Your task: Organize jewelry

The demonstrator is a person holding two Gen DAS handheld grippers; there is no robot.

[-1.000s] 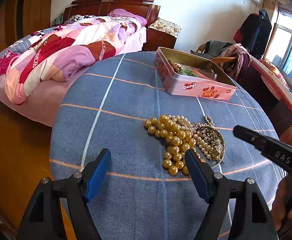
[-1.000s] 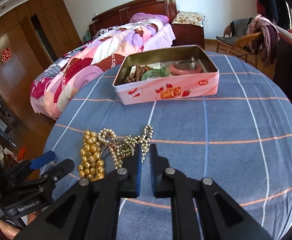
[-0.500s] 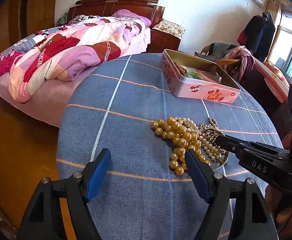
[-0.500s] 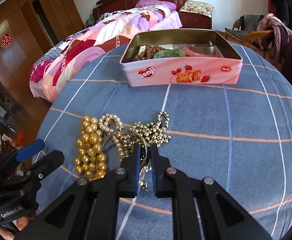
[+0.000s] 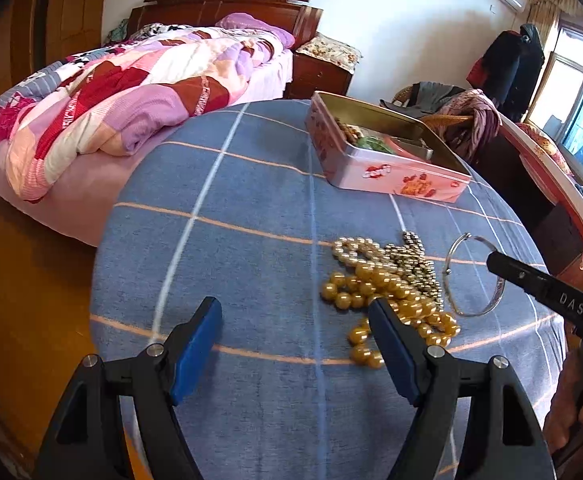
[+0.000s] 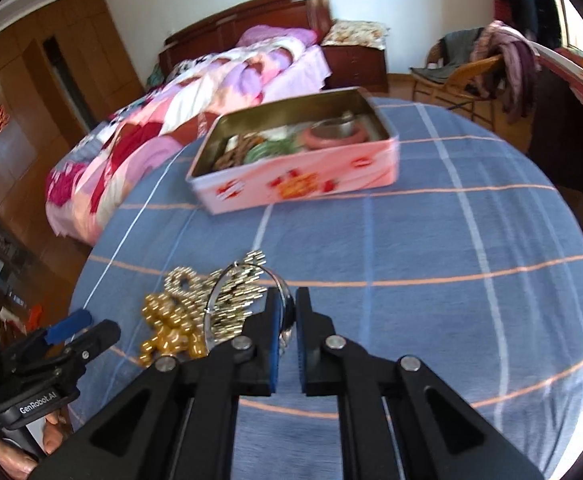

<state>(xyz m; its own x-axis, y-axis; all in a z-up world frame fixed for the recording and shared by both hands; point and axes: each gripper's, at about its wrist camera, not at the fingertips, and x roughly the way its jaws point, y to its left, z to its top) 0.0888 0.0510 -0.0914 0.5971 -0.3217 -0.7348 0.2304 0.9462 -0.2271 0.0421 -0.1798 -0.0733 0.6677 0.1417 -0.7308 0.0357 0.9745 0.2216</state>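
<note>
A pile of gold bead necklaces (image 5: 387, 284) (image 6: 171, 324) lies on the blue checked tablecloth (image 5: 251, 240). My right gripper (image 6: 285, 308) (image 5: 491, 258) is shut on a thin silver bangle (image 5: 473, 280) (image 6: 243, 280) and holds it tilted, lifted off the pile's right side. My left gripper (image 5: 295, 320) is open and empty, low over the cloth just left of the beads. An open pink tin (image 5: 383, 152) (image 6: 295, 160) with bracelets inside stands further back on the table.
A bed with a patchwork quilt (image 5: 123, 92) stands beyond the table's left edge. A chair draped with clothes (image 6: 487, 60) is at the back right. The table's round edge (image 5: 103, 260) drops to a wooden floor.
My right gripper has closed on the silver bangle and lifted it off the bead pile, up and to the right. My left gripper has stayed open and shifted slightly.
</note>
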